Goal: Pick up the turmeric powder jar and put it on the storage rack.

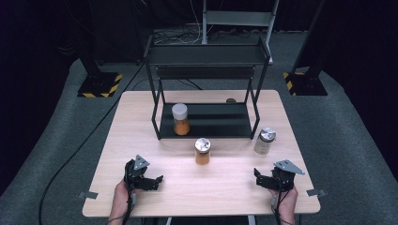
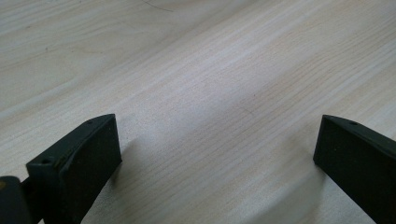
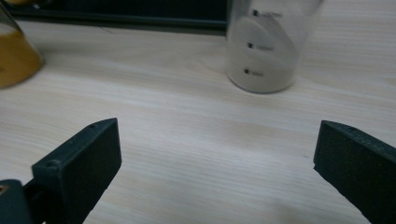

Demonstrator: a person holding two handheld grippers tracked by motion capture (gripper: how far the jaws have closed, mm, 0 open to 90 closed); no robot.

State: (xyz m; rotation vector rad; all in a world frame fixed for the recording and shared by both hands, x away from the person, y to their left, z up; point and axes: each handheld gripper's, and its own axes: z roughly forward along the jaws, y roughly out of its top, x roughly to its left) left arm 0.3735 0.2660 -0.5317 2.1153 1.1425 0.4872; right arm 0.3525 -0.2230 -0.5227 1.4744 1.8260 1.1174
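Observation:
A black two-tier rack [image 1: 206,56] stands at the back of the wooden table [image 1: 141,112]. On its lower shelf sits a white-lidded jar of orange powder [image 1: 180,119]. In front of the rack stand a silver-lidded orange jar [image 1: 202,151] and, to the right, a silver-lidded jar of pale powder [image 1: 264,140]. My left gripper [image 1: 158,183] rests open near the front left, over bare wood [image 2: 217,140]. My right gripper [image 1: 257,178] is open at the front right. It faces the pale jar [image 3: 266,51], with the orange jar [image 3: 14,60] at the left edge.
A small brown disc [image 1: 230,100] lies on the table behind the rack. Metal brackets [image 1: 88,195] stick out at the front corners. Black stand bases with yellow stripes [image 1: 99,85] sit on the grey floor beyond, and a cable [image 1: 70,159] runs along the left.

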